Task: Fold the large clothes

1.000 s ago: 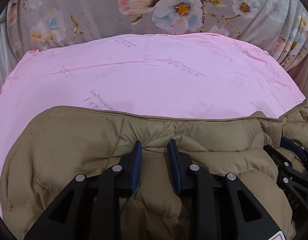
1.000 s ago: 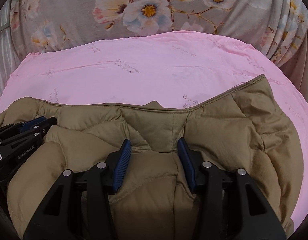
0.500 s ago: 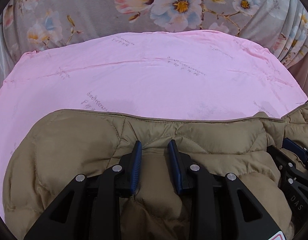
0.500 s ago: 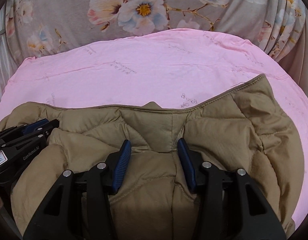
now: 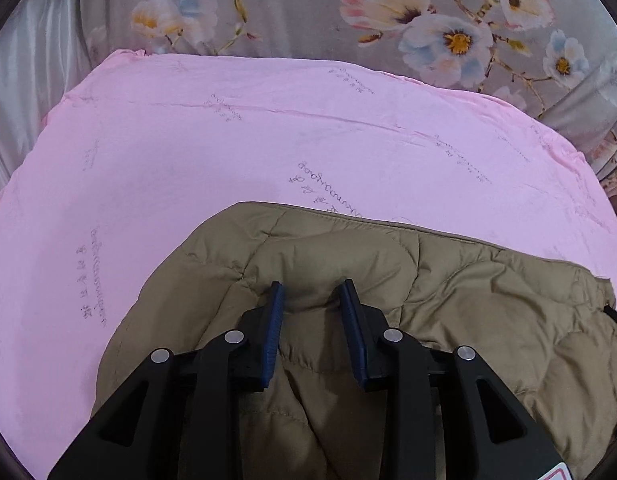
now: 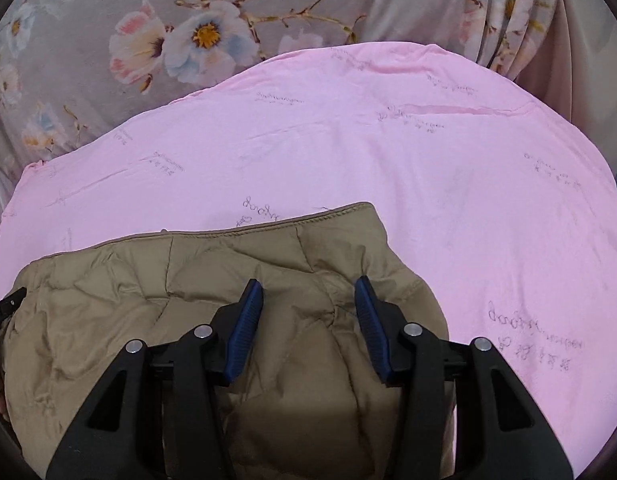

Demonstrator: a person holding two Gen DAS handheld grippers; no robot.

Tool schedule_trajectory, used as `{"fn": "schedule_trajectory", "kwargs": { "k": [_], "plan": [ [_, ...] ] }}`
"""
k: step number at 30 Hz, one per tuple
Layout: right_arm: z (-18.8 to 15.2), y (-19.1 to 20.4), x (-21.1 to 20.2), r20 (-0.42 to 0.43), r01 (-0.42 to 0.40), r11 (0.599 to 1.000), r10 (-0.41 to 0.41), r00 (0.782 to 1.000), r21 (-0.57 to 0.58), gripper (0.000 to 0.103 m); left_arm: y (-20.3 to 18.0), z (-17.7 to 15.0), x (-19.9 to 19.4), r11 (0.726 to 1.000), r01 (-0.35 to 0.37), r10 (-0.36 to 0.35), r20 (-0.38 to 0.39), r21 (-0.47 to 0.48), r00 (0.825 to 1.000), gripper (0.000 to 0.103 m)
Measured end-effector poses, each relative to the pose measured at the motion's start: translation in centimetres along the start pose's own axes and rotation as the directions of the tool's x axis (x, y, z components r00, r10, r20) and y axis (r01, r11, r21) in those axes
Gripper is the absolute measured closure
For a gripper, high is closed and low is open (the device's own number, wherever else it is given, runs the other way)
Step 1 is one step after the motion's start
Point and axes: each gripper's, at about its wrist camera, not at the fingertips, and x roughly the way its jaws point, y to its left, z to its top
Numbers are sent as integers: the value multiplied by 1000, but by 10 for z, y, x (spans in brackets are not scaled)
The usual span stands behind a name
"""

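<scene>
Both claws, left (image 5: 313, 296) and right (image 6: 309, 292), pinch a puffy bunch of the jacket (image 5: 488, 300) over the pink sheet (image 5: 188, 152), probably to fold it.

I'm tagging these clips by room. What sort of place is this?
Most likely a bedroom: the tan quilted jacket lies on a wide, soft surface under a pink printed sheet, apparently a bed, and grey floral fabric, perhaps a curtain or bedding, rises behind it.
</scene>
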Motion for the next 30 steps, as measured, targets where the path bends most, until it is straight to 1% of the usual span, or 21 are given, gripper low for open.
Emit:
{"fn": "schedule_trajectory", "kwargs": {
  "k": [2,4,10,21,23,25,26,28,30],
  "plan": [
    [-2,2,4,-2,7,1000,-7,1000,-7,56,-9,-3,5,998,-40,39,13,42,999,72],
    [-3,3,8,-6,8,1000,-8,1000,-5,55,-13,-4,9,996,-57,57,16,61,998,72],
    [-4,1,13,-9,0,1000,0,1000,13,55,-12,-4,19,997,-43,42,10,63,999,72],
    [-5,3,14,-6,24,1000,-24,1000,14,54,-15,0,24,996,-48,48,-1,76,999,72],
    [-3,3,15,-16,26,1000,-26,1000,11,54,-15,2,21,995,-62,63,-13,79,998,71],
    [-3,7,3,-11,79,997,-79,997,-1,54,-13,1,6,994,-87,90,-37,66,995,71],
    [-4,12,-11,8,86,996,-86,996,-3,52,-13,-1,-5,996,-76,78,-35,54,996,72],
    [-11,26,-49,85,24,1000,-24,996,-3,52,-14,-5,-33,998,-42,43,-13,43,999,72],
    [-19,47,-80,146,-10,999,15,989,-37,52,-20,-12,-61,999,-13,13,8,31,1000,72]
  ]
}}
